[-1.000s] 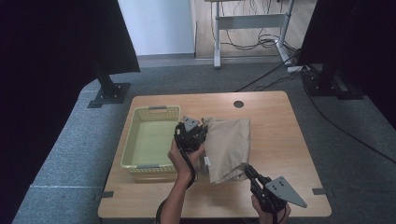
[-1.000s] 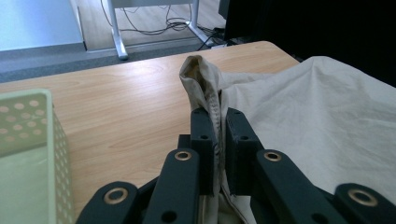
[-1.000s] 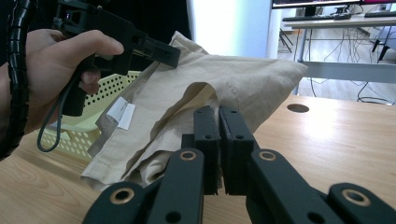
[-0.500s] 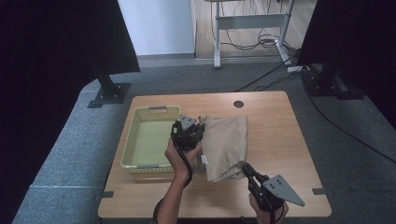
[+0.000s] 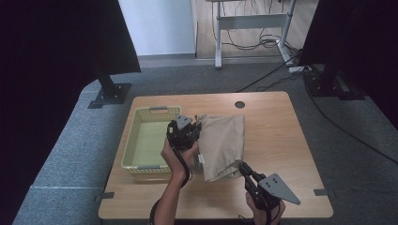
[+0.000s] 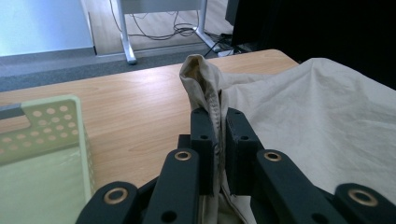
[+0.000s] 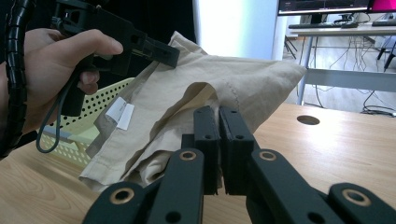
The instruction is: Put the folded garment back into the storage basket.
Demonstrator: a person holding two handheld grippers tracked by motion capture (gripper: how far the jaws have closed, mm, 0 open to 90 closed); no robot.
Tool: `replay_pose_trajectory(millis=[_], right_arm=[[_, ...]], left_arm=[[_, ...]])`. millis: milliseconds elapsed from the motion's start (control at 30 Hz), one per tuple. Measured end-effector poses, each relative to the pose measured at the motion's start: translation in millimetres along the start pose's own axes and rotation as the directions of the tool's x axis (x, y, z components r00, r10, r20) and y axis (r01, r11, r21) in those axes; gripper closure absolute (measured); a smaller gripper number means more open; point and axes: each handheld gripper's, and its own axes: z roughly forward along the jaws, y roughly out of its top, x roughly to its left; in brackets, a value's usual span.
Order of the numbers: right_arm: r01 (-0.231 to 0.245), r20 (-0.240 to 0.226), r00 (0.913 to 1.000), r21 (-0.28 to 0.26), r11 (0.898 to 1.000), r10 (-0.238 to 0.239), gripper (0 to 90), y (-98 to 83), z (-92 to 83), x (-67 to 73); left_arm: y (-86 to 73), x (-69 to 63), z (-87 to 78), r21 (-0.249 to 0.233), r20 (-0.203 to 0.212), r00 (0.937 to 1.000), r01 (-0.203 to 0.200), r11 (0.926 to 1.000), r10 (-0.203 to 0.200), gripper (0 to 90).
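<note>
High view puts the cloth (image 5: 224,143) in the middle of the table (image 5: 281,140), a beige folded piece whose long axis runs from the far edge toward me, partly lifted at two places. My left gripper (image 5: 191,129) has its jaws closed on the cloth's far left edge, just beside the basket (image 5: 141,161). In the left gripper view I see a hemmed ridge of cloth (image 6: 205,79) standing up out of the two black jaws, which are pressed narrow with the fabric between them. My right gripper (image 5: 244,168) is at the near right corner, close to my side of the table. In the right gripper view its jaws are shut almost together right at a fold of the cloth (image 7: 210,100), which I judge is pinched between them. A small white label (image 7: 119,113) hangs from the underside there.

So I hold the piece at opposite ends of its length: left hand at the far end, next to the basket, right hand at the near end. The basket lies to the left of the cloth, its near side touching or nearly touching the cloth's left edge. I judge the coming move to be a carry leftward into the basket. The left hand is much the nearer one; the right must travel across the whole width of the cloth.
</note>
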Motion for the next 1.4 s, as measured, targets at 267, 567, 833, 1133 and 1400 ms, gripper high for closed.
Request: replay_pose_trajectory(millis=[267,567,833,1133,1400], right_arm=[[0.001,-0.003,1.0,0.0,1.0,-0.001,86.5,1.9,5.1,3.1],[0.002,-0.008,1.0,0.002,1.0,-0.002,86.5,2.4,11.1,6.2],[0.009,-0.018,0.9998,0.001,1.0,-0.009,86.5,4.3,18.4,12.1],[0.013,-0.017,0.9998,-0.003,1.0,-0.014,86.5,7.4,23.5,17.0],[0.017,-0.018,0.9997,-0.001,1.0,-0.017,86.4,9.5,29.3,23.1]], left_arm=[[2.0,5.9,-2.7,-0.001,-0.009,1.0,0.0,1.0,0.0,83.3],[1.6,11.8,-2.9,-0.006,-0.013,0.9999,0.005,1.0,-0.005,83.3],[3.3,20.6,-7.1,-0.009,-0.022,0.9997,0.009,0.9999,-0.01,83.2],[5.3,25.9,-9.2,-0.011,-0.028,0.9995,0.012,0.9999,-0.013,83.3],[5.0,32.8,-13.0,-0.015,-0.037,0.9992,0.016,0.9998,-0.017,83.2]])
